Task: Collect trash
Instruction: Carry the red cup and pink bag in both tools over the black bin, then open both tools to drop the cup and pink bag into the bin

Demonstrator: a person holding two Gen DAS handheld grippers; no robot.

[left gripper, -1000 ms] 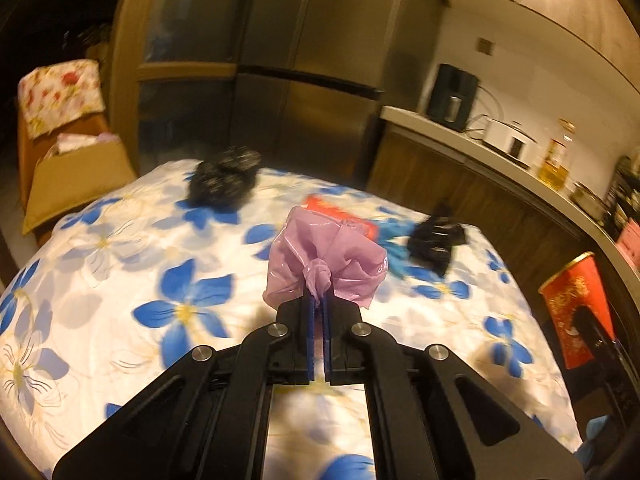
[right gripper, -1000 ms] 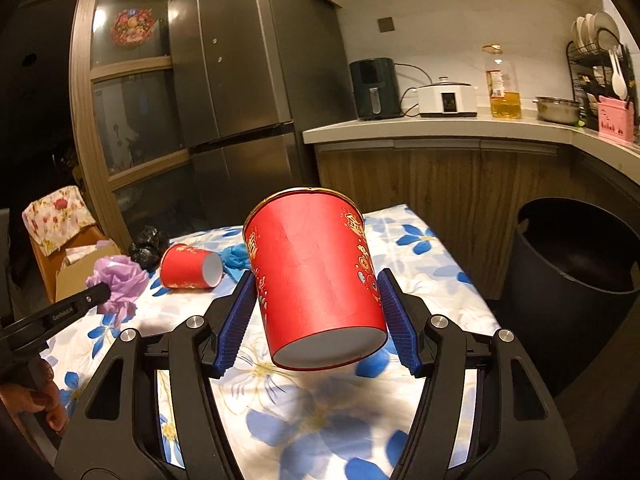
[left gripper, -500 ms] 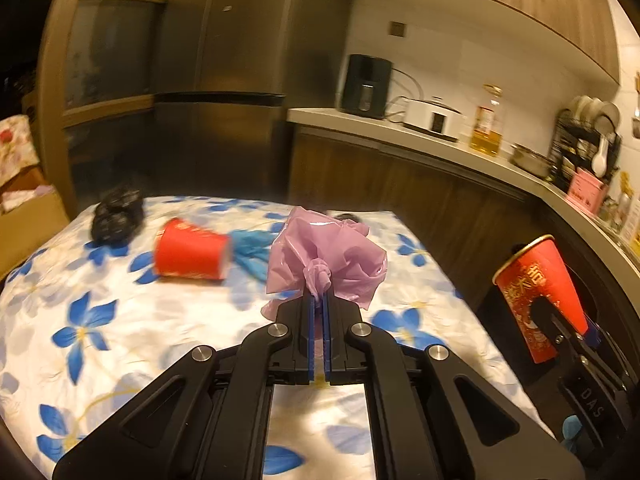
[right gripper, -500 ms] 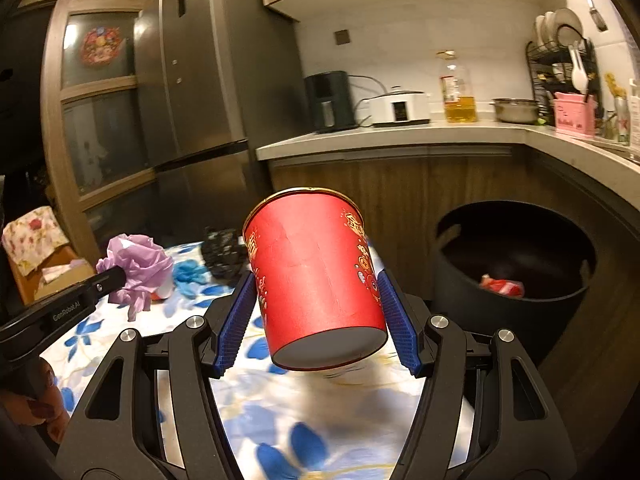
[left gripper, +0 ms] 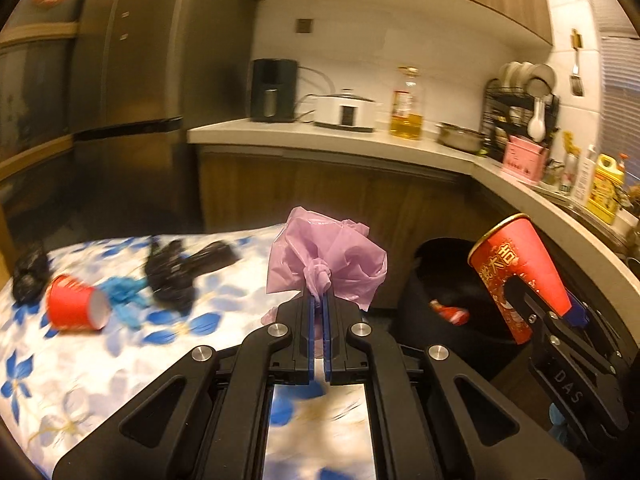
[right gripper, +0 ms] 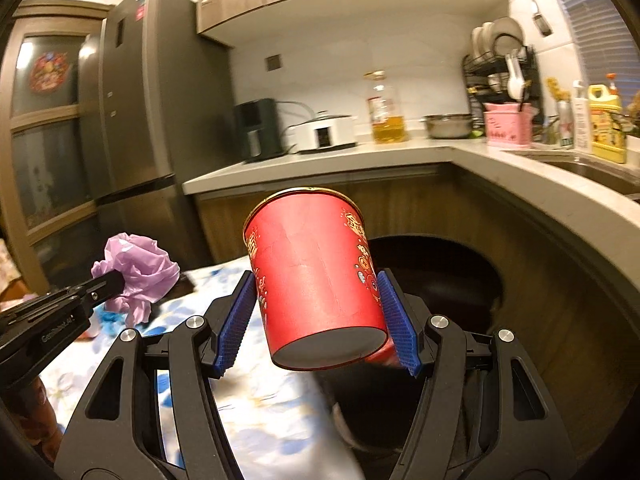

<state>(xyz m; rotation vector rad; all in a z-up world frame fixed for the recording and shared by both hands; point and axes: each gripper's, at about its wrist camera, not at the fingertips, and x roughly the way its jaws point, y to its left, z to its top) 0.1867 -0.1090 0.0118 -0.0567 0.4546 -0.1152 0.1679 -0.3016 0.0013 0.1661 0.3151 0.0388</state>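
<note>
My left gripper [left gripper: 319, 300] is shut on a crumpled pink plastic bag [left gripper: 326, 258], held above the right end of the floral table [left gripper: 60, 380]. The same pink bag [right gripper: 136, 268] shows at the left of the right wrist view. My right gripper [right gripper: 316, 300] is shut on a tall red paper cup [right gripper: 314, 276], tilted, with its base toward the camera; the red cup [left gripper: 516, 264] also appears at the right of the left wrist view. A black trash bin [left gripper: 444, 256] stands beyond the table's end with a red scrap [left gripper: 448, 311] inside; the bin [right gripper: 440, 264] lies behind the held cup.
On the table lie a small red cup [left gripper: 76, 309] on its side, a blue glove [left gripper: 124, 294] and black crumpled bags [left gripper: 176, 270] [left gripper: 30, 274]. A curved counter [left gripper: 400, 148] with appliances, an oil bottle and a dish rack wraps behind the bin. A fridge [right gripper: 160, 100] stands left.
Both grippers have swung to the right, from over the table toward the black bin, which now fills more of both views. Both grips are unchanged.
</note>
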